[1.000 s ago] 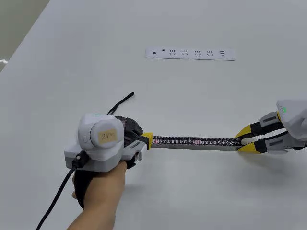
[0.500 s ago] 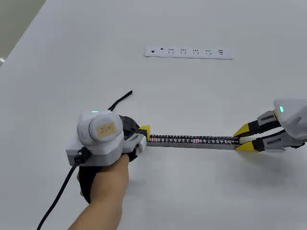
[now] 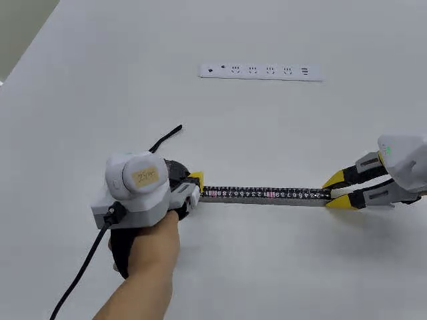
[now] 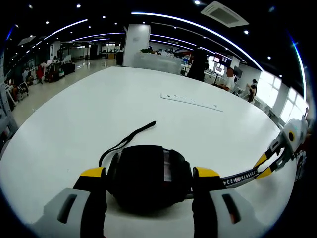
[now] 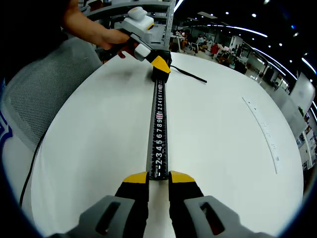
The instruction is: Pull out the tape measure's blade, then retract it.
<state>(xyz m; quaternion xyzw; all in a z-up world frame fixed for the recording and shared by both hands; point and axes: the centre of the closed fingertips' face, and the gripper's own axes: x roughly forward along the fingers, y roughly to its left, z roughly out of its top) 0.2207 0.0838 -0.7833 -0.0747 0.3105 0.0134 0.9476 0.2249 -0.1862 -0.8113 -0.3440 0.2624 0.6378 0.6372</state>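
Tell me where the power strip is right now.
The power strip lies flat at the top middle of the head view, on the table, beyond the drawn-out blade and apart from it.

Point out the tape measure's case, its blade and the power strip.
tape measure case (image 4: 148,173), left gripper view, middle of its black body.
blade (image 5: 159,124), right gripper view, printed numbers midway along.
power strip (image 3: 260,71), head view, middle of its white top.

Head view looks down; gripper views face each other along the blade (image 5: 159,134).
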